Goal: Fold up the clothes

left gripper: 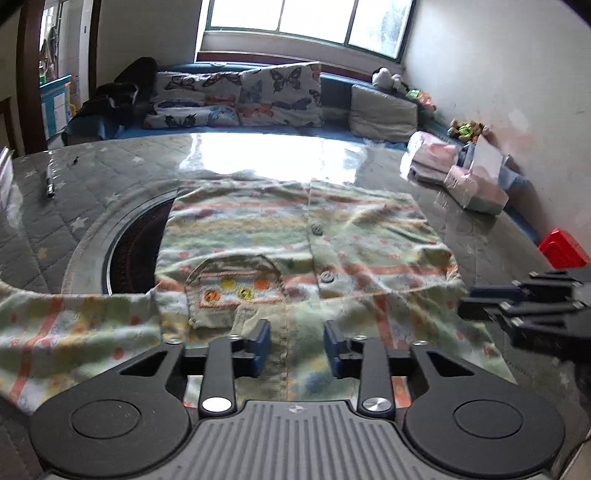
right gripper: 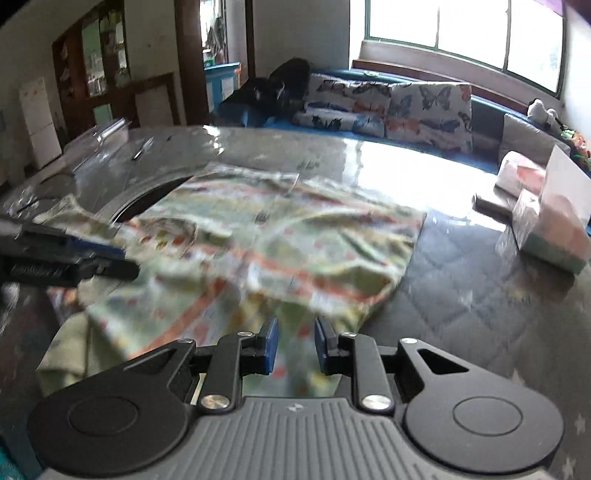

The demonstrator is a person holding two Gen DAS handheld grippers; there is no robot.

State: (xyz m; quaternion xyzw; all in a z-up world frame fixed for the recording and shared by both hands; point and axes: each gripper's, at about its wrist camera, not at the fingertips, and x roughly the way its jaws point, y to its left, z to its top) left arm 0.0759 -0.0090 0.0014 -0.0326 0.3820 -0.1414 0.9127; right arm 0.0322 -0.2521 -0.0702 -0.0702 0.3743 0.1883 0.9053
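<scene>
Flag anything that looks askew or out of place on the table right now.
The patterned shirt lies rumpled, not flat, and partly covers a round dark opening in the tabletop, with one sleeve trailing off to the side. A pen lies loose near the table's far edge.

1. The left wrist view looks forward and down past the left claw, close over the patterned shirt on the desk, facing the window.
2. The right wrist view sits equally near behind the right claw, facing perhaps slightly leftward; blur obscures detail.
3. Both share the shirt, the butterfly cushions and each other's claw.
</scene>
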